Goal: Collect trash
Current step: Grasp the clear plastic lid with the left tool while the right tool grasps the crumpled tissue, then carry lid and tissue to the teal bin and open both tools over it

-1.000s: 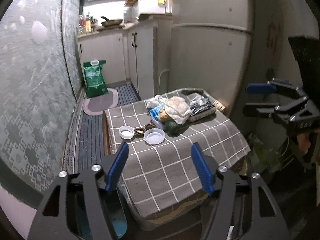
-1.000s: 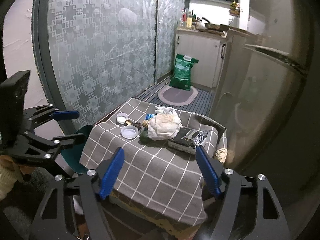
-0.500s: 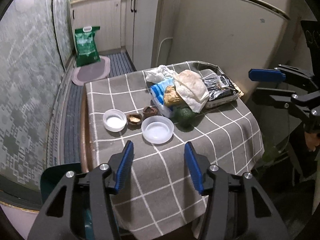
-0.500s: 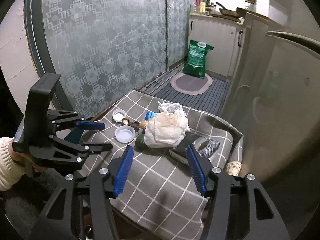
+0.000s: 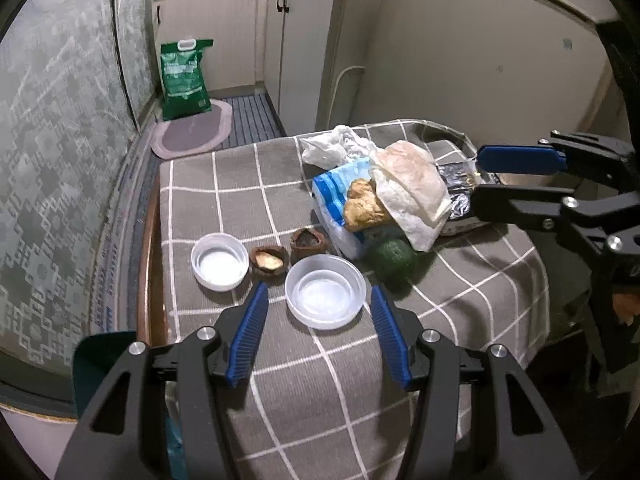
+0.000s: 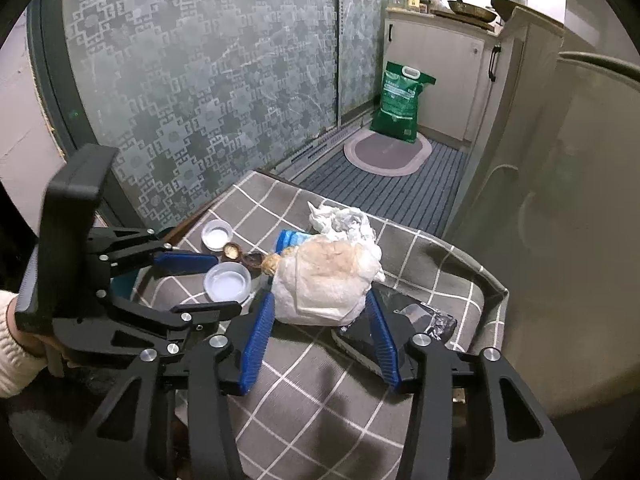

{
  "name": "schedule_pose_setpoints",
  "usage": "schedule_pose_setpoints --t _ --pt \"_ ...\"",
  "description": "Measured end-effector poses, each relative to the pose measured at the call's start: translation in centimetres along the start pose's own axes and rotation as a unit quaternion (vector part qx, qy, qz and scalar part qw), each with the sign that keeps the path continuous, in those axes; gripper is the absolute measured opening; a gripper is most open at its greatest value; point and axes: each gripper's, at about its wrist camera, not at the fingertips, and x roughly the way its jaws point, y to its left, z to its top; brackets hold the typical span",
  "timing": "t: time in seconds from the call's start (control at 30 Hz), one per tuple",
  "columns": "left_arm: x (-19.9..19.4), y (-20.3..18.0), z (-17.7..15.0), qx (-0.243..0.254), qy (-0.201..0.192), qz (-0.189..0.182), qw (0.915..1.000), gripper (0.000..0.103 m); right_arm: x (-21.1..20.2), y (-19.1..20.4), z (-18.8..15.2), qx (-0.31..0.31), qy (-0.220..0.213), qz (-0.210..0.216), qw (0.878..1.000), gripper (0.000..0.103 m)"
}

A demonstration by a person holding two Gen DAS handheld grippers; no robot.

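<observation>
The left tool (image 5: 316, 306) hung spread wide above the near part of the worktop (image 5: 320, 392), its blue fingers (image 5: 250, 338) on either side of a shallow clear lid (image 5: 325, 297) without touching it. At ten o'clock from that lid sat a smaller white lid (image 5: 220, 261), with two brown husks (image 5: 269, 261) between them. The trash pile lay at one o'clock: a crumpled paper bag (image 5: 412, 190) over a blue-and-white wrapper (image 5: 334, 196), a dark green avocado (image 5: 394, 261) just beside it, and a black foil packet (image 6: 404, 320) behind. The right tool (image 6: 320, 314) was also released, its fingers straddling the paper bag (image 6: 324, 280), seemingly close against its sides. A green sack (image 6: 400, 108) stood on the floor at twelve o'clock.
</observation>
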Motion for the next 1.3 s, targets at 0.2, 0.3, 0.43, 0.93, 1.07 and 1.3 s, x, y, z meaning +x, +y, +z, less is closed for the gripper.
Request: schedule_pose_setpoints --t 0.2,0.3,0.43,0.93,1.07,1.3 --pt "0.1 0.0 0.2 0.000 -0.012 0.015 0.9998 0.042 1.0 0.2 -0.5 -0.013 0.009 -0.017 1.000 0.042" --pt "-0.4 0.0 0.0 0.000 -0.016 0.013 0.9998 0.042 1.3 1.1 -0.4 -0.031 0.009 -0.022 0.999 0.042" --pt "-1.7 0.1 -0.4 -0.001 -0.032 -0.002 0.9995 0.042 2.2 2.0 0.0 -0.051 0.016 -0.049 0.997 0.036" --pt "-6.1 2.7 -1.7 -0.022 -0.073 -0.023 0.9968 0.042 1.3 2.2 0.8 -0.041 0.019 -0.088 0.995 0.001" --pt "-7.7 4.5 -2.0 -0.035 -0.089 -0.014 0.9953 0.042 -1.4 2.2 1.8 -0.028 -0.012 -0.092 0.995 0.001" --pt "-9.5 7.5 -3.1 -0.058 -0.100 0.006 0.9933 0.042 -4.5 3.9 3.7 -0.026 -0.061 -0.098 0.993 0.001"
